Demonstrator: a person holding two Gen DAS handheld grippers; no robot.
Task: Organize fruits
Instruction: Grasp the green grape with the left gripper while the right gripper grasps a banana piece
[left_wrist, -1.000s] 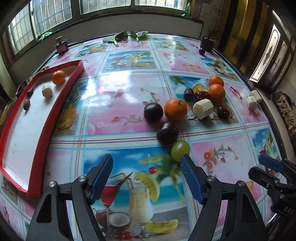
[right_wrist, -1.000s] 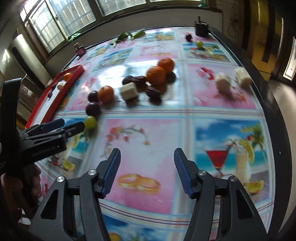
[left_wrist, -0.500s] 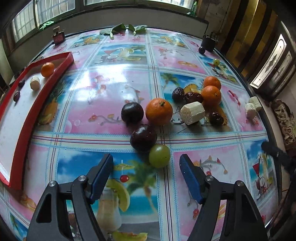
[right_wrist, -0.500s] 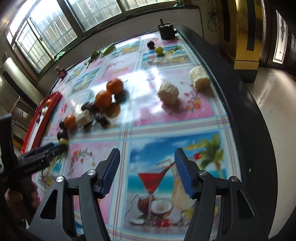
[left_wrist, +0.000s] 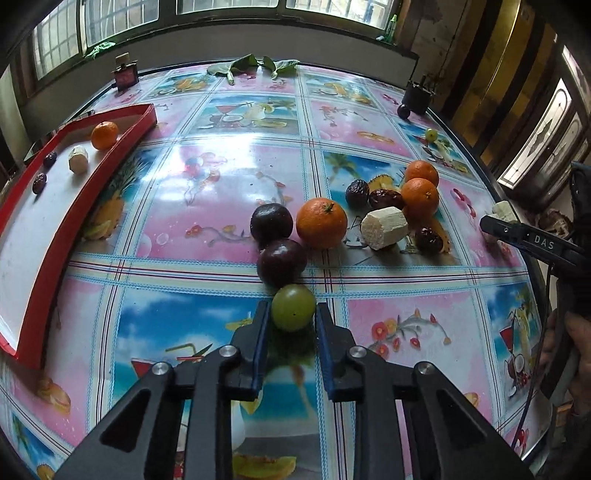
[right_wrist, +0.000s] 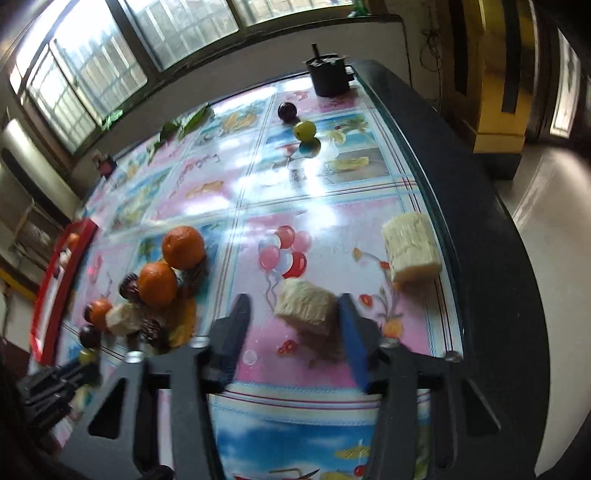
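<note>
In the left wrist view my left gripper (left_wrist: 290, 314) is closing, and both blue pads touch the sides of a green grape (left_wrist: 293, 312) on the table. Just beyond it lie two dark plums (left_wrist: 281, 262), oranges (left_wrist: 321, 222), dates and a pale cut chunk (left_wrist: 384, 228). The red tray (left_wrist: 37, 236) at the left holds an orange, a pale chunk and two dates. In the right wrist view my right gripper (right_wrist: 293, 306) is closing around a pale chunk (right_wrist: 306, 308). The right pad meets it; a gap remains at the left pad.
A second pale chunk (right_wrist: 410, 251) sits close to the table's dark right edge (right_wrist: 480, 258). At the far end stand a black pot (right_wrist: 328, 75), a plum (right_wrist: 287, 110) and a grape (right_wrist: 304, 130). A perfume bottle (left_wrist: 125, 74) and leaves (left_wrist: 255, 64) lie at the back.
My left jaws have gone from wide open to closed around the green grape. My right gripper swept right from the fruit pile to the pale chunks, and its jaws narrowed.
</note>
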